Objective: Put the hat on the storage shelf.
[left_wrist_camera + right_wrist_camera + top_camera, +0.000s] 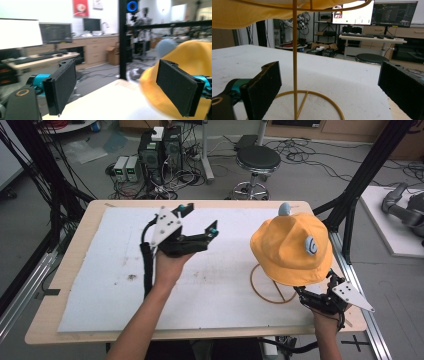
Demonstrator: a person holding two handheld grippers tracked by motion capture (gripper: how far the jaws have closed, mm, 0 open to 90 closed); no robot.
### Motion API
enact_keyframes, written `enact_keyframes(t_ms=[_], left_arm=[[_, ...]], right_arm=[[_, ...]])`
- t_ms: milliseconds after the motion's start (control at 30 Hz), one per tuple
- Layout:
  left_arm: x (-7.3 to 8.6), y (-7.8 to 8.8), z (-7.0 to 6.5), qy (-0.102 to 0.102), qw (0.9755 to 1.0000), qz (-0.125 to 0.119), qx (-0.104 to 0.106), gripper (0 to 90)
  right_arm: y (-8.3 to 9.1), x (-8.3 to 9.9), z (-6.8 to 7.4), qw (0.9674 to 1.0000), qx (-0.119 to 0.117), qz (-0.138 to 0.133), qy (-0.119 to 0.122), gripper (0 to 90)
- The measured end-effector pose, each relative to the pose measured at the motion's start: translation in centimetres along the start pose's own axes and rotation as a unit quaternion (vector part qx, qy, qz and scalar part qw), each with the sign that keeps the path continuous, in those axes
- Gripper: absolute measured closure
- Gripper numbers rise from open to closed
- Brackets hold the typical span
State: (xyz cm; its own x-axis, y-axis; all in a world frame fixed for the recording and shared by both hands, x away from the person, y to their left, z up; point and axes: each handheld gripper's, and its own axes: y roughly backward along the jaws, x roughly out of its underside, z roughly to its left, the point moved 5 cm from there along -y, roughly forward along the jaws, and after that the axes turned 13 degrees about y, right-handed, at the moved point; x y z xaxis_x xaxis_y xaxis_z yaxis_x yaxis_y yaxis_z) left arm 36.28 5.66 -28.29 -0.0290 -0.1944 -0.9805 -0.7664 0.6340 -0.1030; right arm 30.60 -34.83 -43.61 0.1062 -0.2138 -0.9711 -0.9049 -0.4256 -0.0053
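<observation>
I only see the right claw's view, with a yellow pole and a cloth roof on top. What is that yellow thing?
Observer: It's a yellow hat sitting on a thin wire stand, seen from the high view.
Operator: Is anything stuck on the hat?
Observer: Yes, a pale blue ball on top and a blue-and-white round patch on its side.
Operator: Where's the other claw?
Observer: The left claw is held up over the white mat, left of the hat, jaws wide apart, holding nothing.
Operator: And mine?
Observer: Your right claw sits low at the stand's base ring, under the hat's brim, open.
</observation>
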Motion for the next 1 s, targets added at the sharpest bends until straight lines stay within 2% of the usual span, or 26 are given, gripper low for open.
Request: enact_keyframes(t_ms=[67, 267, 400, 533, 667, 900, 1000], left_arm=[[0.1, 1.3, 1.4, -0.010, 0.9997, 0.006, -0.024, 16.4], [0.7, 6.0, 6.0, 0.005, 0.9967, 0.014, -0.080, 16.4], [1.3, 9.4, 9.0, -0.002, 0.9916, 0.014, -0.128, 16.3], [1.8, 12.4, 11.1, -0.011, 0.9850, 0.011, -0.172, 16.3], [2.7, 14.8, 12.2, -0.012, 0.9813, -0.001, -0.192, 16.3], [5.4, 18.1, 13.3, -0.004, 0.9776, -0.031, -0.208, 16.3], [6.6, 18.6, 14.0, -0.002, 0.9763, -0.028, -0.214, 16.2]], right_arm=[[0.0, 0.0, -0.1, 1.0000, 0.002, 0.000, -0.001, 4.5], [0.1, 0.0, -0.1, 1.0000, 0.005, 0.000, 0.000, 4.5], [0.2, 0.0, -0.1, 1.0000, 0.007, 0.001, -0.001, 4.5], [0.2, 0.1, 0.0, 1.0000, 0.008, 0.003, -0.003, 4.5], [0.2, 0.0, 0.2, 1.0000, 0.006, 0.001, -0.001, 4.5], [0.2, -0.2, 0.5, 1.0000, 0.001, -0.001, -0.003, 4.4], [0.2, -0.2, 0.6, 1.0000, 0.001, -0.003, -0.003, 4.4]])
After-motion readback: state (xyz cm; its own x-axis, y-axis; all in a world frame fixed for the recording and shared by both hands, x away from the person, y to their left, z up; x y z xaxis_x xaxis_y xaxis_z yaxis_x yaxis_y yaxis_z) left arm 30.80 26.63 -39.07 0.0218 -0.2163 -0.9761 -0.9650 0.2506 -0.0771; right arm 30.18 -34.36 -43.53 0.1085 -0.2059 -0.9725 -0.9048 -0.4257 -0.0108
